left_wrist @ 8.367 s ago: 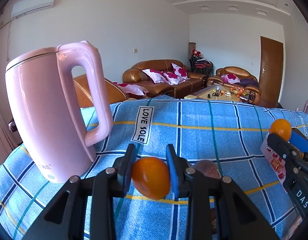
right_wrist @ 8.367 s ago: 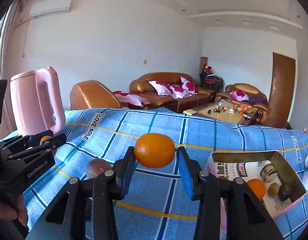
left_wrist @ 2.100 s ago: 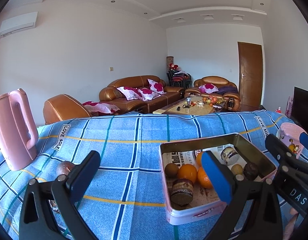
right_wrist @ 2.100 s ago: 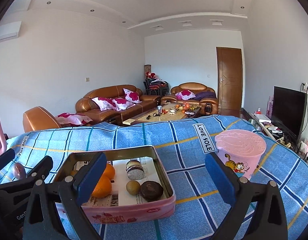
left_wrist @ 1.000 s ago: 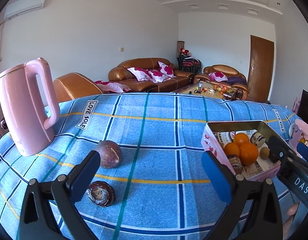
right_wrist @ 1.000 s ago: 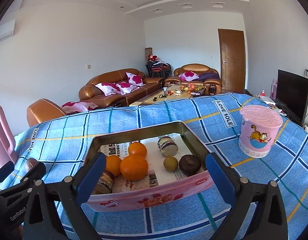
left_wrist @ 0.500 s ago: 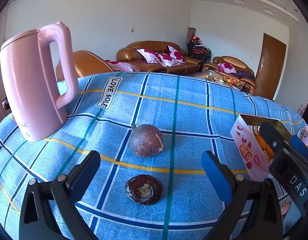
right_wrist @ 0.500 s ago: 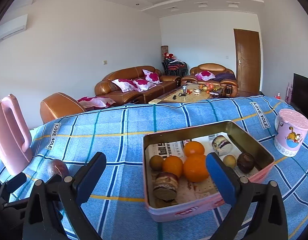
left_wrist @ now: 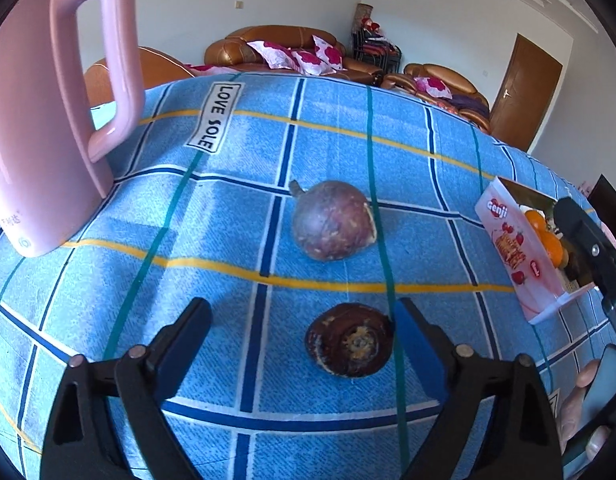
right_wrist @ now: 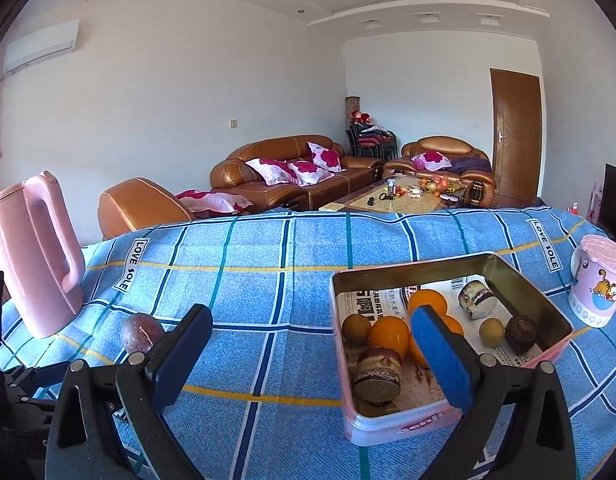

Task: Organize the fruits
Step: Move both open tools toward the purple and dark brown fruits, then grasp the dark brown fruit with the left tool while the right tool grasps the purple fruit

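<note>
A dark brown wrinkled fruit lies on the blue checked cloth between the fingers of my left gripper. The jaws are closing; the right pad is at the fruit's edge and the left pad is well clear. Just beyond lies a round purple passion fruit, also seen in the right wrist view. My right gripper hangs open over the cloth with nothing between its fingers. A pink tin to its right holds oranges, small brown fruits and dark fruits.
A tall pink kettle stands at the left of the table. The pink tin sits at the right in the left wrist view. A pink lidded cup stands at the far right. Sofas and a low table fill the room behind.
My left gripper has dropped and tilted down onto the dark fruit, and its jaws have narrowed around it. My right gripper swung left, so the tin now sits to its right.
</note>
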Available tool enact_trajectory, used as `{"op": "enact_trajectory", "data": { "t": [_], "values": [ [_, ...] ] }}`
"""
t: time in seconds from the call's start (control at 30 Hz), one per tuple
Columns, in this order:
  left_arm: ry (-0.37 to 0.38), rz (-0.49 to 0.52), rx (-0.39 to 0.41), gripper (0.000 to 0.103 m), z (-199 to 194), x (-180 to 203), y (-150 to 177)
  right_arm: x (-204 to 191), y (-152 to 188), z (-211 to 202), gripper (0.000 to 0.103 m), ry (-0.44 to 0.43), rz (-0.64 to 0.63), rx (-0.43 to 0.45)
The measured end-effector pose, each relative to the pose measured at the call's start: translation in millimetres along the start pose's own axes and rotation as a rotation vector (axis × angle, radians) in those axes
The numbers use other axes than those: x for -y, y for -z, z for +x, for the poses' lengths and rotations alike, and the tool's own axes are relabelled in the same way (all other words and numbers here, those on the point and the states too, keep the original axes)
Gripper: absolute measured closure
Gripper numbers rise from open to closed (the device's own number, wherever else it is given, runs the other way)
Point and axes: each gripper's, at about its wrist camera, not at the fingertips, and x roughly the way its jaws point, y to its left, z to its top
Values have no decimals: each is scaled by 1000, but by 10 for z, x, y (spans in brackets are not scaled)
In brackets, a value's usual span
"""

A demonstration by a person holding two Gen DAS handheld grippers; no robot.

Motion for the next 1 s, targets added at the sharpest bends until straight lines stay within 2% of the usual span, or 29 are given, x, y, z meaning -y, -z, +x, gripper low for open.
{"op": "enact_trajectory", "data": {
  "t": [0.1, 0.2, 0.27, 0.37, 0.47, 0.57, 0.63, 0.73, 0.83, 0.93, 1.0],
  "values": [
    [7, 41, -28, 21, 55, 111, 4, 2, 14, 6, 2, -14, 7, -10],
    [9, 62, -29, 31, 47, 148, 3, -12, 23, 25, 2, -21, 4, -23],
    [22, 56, -21, 45, 26, 137, 5, -22, 30, 22, 2, -23, 1, -23],
    [34, 54, -18, 56, 5, 128, 12, -35, 31, 21, 2, -24, -3, -23],
    [44, 48, -15, 59, -15, 109, 9, -51, 33, 28, 2, -23, -9, -27],
    [31, -14, 15, 59, -63, -12, -6, -76, 29, 36, 2, -26, -21, -34],
    [-19, -60, 72, 59, -142, -128, -37, -114, 29, 56, 2, -49, -29, -42],
    [-166, -109, 192, 59, -318, -274, -83, -222, 33, 138, 2, -107, -40, -77],
    [-273, -145, 282, 59, -450, -410, -101, -422, 36, 310, 2, -182, -52, -138],
    [-338, -188, 324, 59, -506, -564, -111, -674, 45, 522, 2, -249, -73, -201],
    [-366, -210, 319, 59, -485, -650, -128, -853, 50, 667, 2, -277, -94, -247]
  ]
}}
